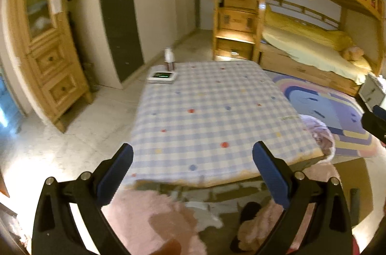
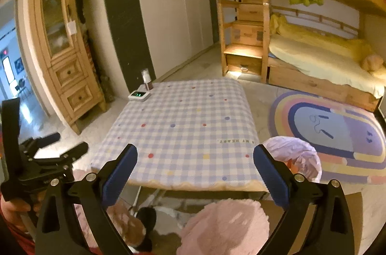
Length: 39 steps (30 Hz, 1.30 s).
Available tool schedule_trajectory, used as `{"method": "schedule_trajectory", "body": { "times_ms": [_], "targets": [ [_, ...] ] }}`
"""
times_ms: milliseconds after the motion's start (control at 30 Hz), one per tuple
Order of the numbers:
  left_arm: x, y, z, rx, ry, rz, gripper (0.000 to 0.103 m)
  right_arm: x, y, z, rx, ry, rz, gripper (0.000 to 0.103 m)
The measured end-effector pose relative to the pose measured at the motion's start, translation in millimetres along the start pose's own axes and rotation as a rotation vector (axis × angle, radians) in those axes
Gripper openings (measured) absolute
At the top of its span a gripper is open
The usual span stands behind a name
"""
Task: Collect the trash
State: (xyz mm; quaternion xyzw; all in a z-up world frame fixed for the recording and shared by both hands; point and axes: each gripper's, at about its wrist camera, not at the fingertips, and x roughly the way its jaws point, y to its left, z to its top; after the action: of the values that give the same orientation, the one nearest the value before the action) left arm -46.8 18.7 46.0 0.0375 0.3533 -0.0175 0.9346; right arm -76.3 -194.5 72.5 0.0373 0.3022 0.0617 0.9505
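Note:
A low table with a blue checked cloth stands ahead; it also shows in the right wrist view. A bin lined with a pale purple bag stands at the table's near right corner, and it shows in the left wrist view too. My left gripper is open and empty over the table's near edge. My right gripper is open and empty over the same edge. The left gripper also appears at the left of the right wrist view. No loose trash shows on the cloth.
A white device with a green display and a small bottle sit at the table's far left corner. A wooden cabinet stands left, a bunk bed right, a rainbow rug beside the table. Pink fluffy slippers are below.

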Motion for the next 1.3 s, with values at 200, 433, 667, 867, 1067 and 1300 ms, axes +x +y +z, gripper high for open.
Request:
{"method": "schedule_trajectory", "body": {
  "times_ms": [200,433,667,867,1067,1300],
  "targets": [
    [-1.3,9.6,-2.8,0.002,0.020,0.060,0.096,-1.2,19.2,-5.1,-0.060,0.014,-0.029,0.096],
    [-1.0,10.0,-7.4,0.008,0.033,0.063,0.096,3.2,18.7,-7.9,-0.049,0.026,-0.020,0.096],
    [0.0,10.3,-7.4,0.006,0.036,0.065,0.096,3.7,14.5,-7.4,-0.041,0.022,-0.026,0.096],
    [0.2,9.0,-7.3,0.002,0.040,0.066,0.096,6.3,13.6,-7.0,-0.037,0.029,-0.026,0.096],
    [1.6,9.8,-7.8,0.000,0.045,0.067,0.096,7.0,13.7,-7.5,-0.037,0.030,-0.025,0.096],
    [2.1,8.7,-8.0,0.000,0.049,0.069,0.096,8.4,13.9,-7.7,-0.034,0.031,-0.022,0.096]
  ]
}}
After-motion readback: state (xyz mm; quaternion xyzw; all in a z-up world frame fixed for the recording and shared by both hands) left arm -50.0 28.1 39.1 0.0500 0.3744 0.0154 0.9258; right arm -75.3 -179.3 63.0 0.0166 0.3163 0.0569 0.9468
